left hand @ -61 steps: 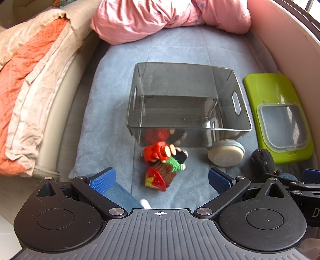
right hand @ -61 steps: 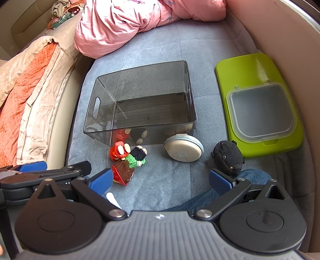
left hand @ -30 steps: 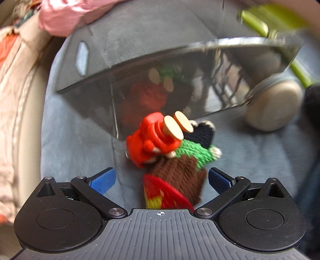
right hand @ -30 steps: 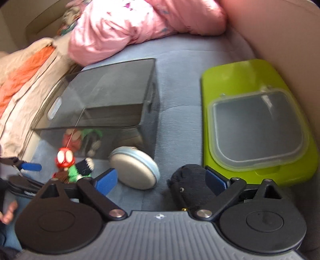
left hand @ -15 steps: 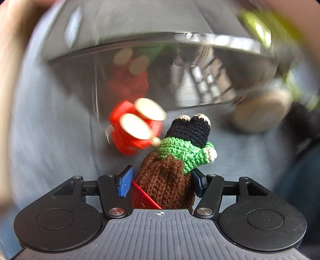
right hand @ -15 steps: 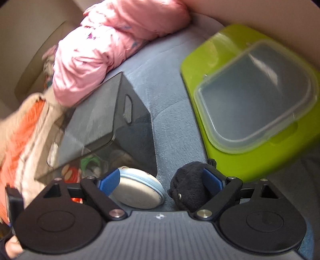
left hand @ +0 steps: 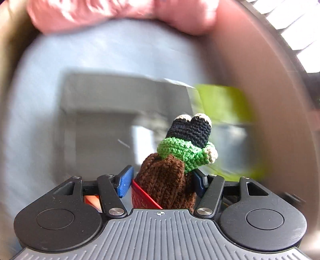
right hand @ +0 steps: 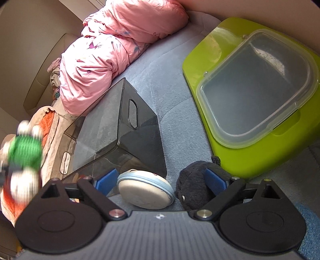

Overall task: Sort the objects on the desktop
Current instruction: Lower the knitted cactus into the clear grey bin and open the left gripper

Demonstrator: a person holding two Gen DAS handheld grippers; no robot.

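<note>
Lifted off the blue mat since a second ago, the crochet doll (left hand: 172, 160) now hangs in the left gripper (left hand: 161, 181), whose narrow jaws pinch its brown skirt; the reading has them easing open a touch, yet the pads press the yarn on both sides. Through the left wrist camera all behind is smeared: the grey bin (left hand: 112, 112) lies below and ahead, the green tray (left hand: 220, 100) to its right, pink bedding (left hand: 120, 12) at the top. The doll has a brown knitted body, a red base, a green collar, a black top with two cream tips. My guess is that it is light, soft and squashy, with no risk of breaking, and that the thick brown middle is the sound place to hold, since the collar and tips would only stretch. Through the right wrist camera the doll shows as a green blur at far left, in the air beside the bin. The right gripper (right hand: 162, 183) stands wide and holds nothing: the round pouch (right hand: 145, 189) and the black plush (right hand: 193, 187) both lie between its pads (right hand: 216, 180), the right pad up against the plush
</note>
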